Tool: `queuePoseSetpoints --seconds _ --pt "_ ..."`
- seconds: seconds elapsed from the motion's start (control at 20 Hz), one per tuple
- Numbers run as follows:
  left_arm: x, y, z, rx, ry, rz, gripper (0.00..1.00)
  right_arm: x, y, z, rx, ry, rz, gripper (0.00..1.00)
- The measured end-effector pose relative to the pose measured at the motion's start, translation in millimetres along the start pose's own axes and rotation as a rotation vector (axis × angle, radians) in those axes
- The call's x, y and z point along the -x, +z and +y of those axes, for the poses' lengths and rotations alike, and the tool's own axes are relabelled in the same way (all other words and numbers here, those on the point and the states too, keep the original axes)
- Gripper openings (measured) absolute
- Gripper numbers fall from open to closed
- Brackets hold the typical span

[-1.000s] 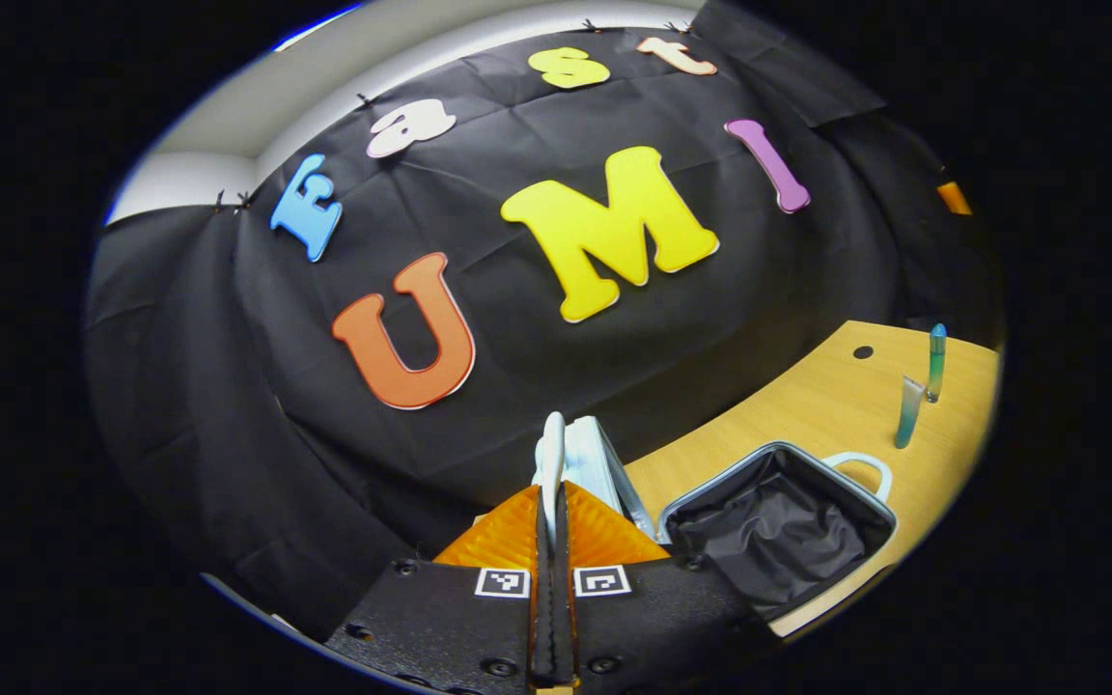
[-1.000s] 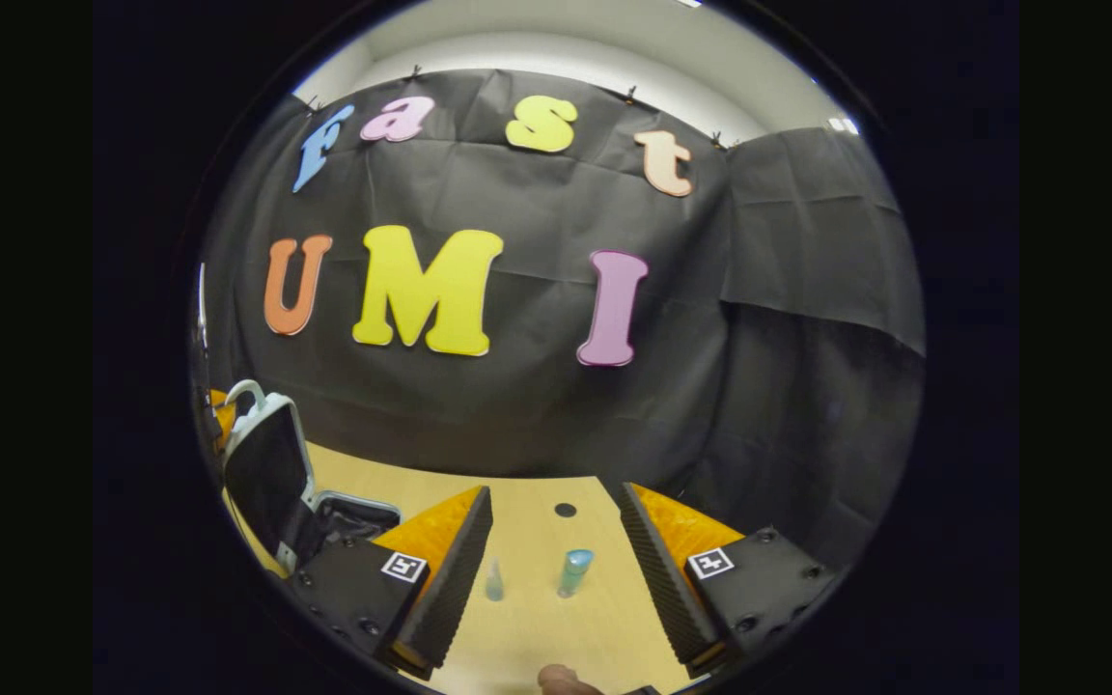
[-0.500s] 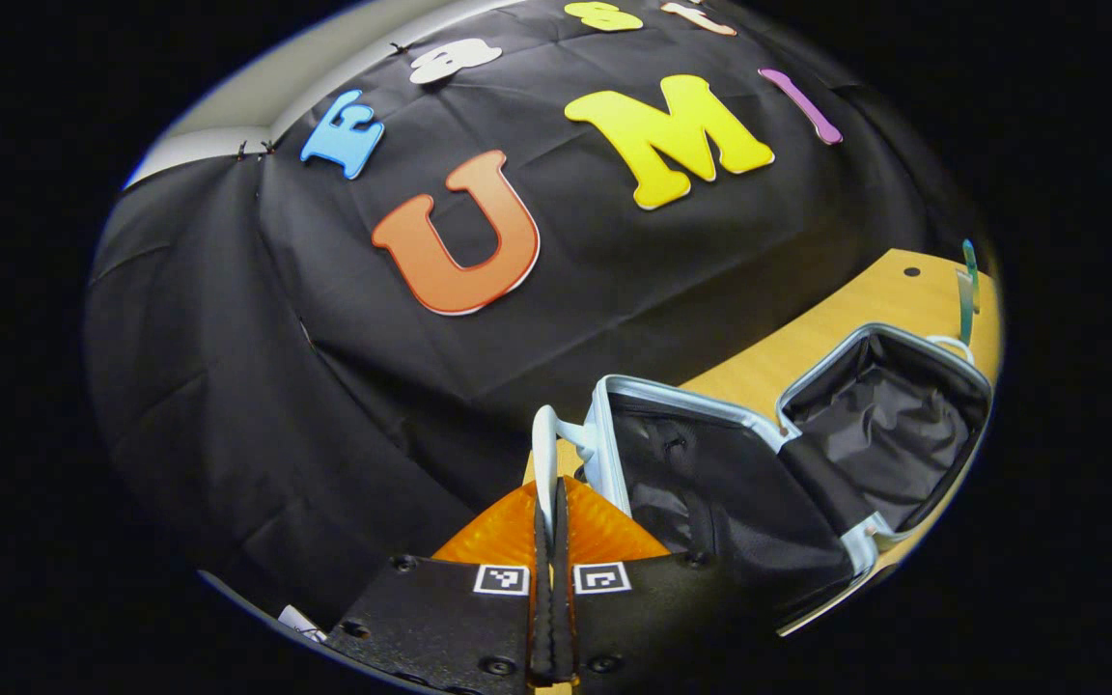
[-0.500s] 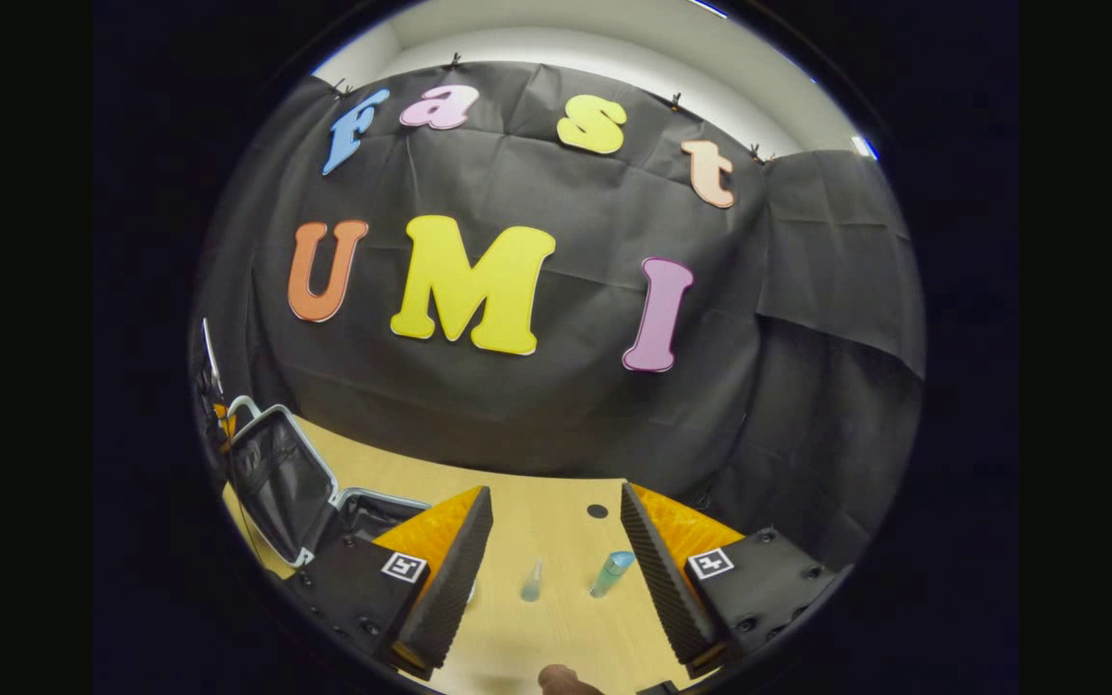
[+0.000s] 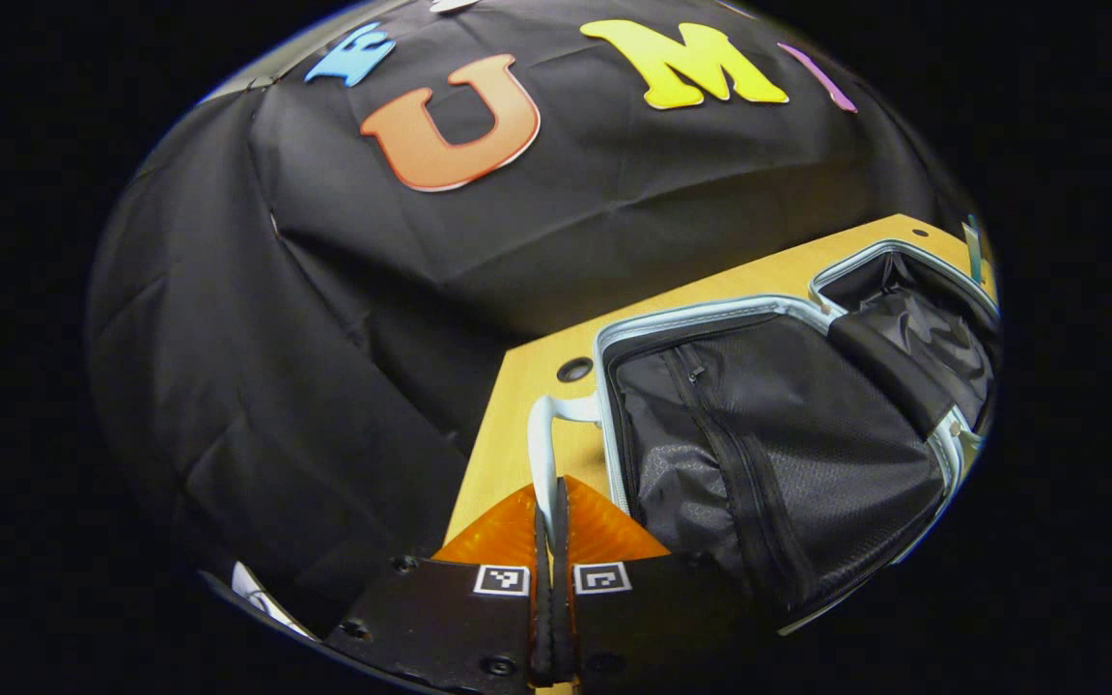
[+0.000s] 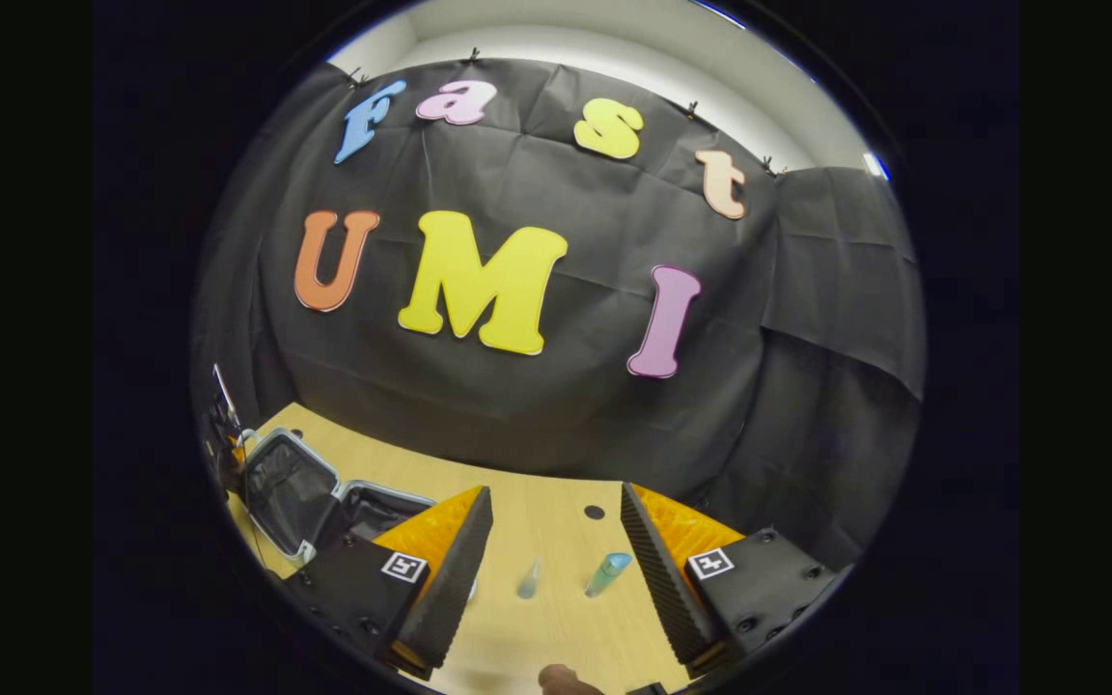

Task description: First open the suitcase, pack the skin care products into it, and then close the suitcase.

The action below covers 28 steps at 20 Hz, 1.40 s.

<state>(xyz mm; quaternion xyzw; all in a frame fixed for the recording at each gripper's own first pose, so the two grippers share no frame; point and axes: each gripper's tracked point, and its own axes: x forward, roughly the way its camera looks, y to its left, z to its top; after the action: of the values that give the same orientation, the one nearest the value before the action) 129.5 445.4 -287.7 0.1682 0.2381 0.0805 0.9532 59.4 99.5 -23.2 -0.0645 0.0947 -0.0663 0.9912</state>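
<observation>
The pale-blue suitcase lies open on the wooden table (image 5: 517, 425). Its lid half (image 5: 768, 434), lined in black with a zip, is spread almost flat, and the base half (image 5: 913, 319) lies beyond it. My left gripper (image 5: 550, 492) is shut on the lid's white handle (image 5: 541, 434). In the right gripper view the open suitcase (image 6: 295, 487) sits at the far left. My right gripper (image 6: 556, 579) is open above the table, and two skin care products stand between its fingers farther off: a clear tube (image 6: 528, 579) and a teal tube (image 6: 607, 573).
A small dark hole (image 5: 575, 369) marks the table by the lid's corner, and another hole (image 6: 594, 512) lies beyond the tubes. The black cloth wall closes the back. A fingertip (image 6: 566, 681) shows at the bottom edge.
The left gripper has swung the lid by its handle from upright down and outward until nearly flat. The right gripper has hardly moved and stays open over the tubes.
</observation>
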Motion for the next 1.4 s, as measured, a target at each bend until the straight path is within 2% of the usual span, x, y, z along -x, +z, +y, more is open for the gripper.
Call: queuePoseSetpoints --seconds 0.15,0.25,0.35,0.5,0.55,0.6,0.7,0.75,1.0,1.25,1.4 --pt "-9 -29 -13 0.055 -0.045 0.068 0.03 4 -5 -3 0.003 0.0 0.008 0.8" --pt "-12 -29 -17 0.085 -0.063 0.06 0.07 5 -7 -6 0.004 0.002 0.008 0.8" --pt "-11 -33 -13 0.075 -0.055 0.071 0.13 5 -10 -9 -0.002 0.007 0.01 0.8" --pt "-4 -29 4 0.027 -0.007 0.089 0.29 0 -13 -17 -0.014 0.019 0.008 0.8" --pt "1 -21 8 0.024 0.005 0.071 0.55 -1 -14 -20 -0.018 0.026 0.005 0.8" --pt "11 -11 12 0.018 0.013 0.049 0.58 -1 -15 -24 -0.019 0.031 0.0 0.8" --pt "36 24 3 -0.006 0.019 -0.018 0.88 -5 -19 -41 -0.005 0.035 -0.022 0.8" --pt "48 41 -6 -0.015 0.013 -0.049 0.93 -6 -24 -48 -0.008 0.043 -0.022 0.79" --pt "101 115 -91 -0.013 -0.06 -0.161 0.96 -22 -58 -89 -0.035 0.059 0.024 0.79" --pt "130 164 -196 0.03 -0.164 -0.203 0.96 -41 -80 -138 -0.077 0.067 0.051 0.8" --pt "137 178 -271 0.072 -0.26 -0.191 0.96 -52 -93 -172 -0.078 0.06 0.067 0.8"
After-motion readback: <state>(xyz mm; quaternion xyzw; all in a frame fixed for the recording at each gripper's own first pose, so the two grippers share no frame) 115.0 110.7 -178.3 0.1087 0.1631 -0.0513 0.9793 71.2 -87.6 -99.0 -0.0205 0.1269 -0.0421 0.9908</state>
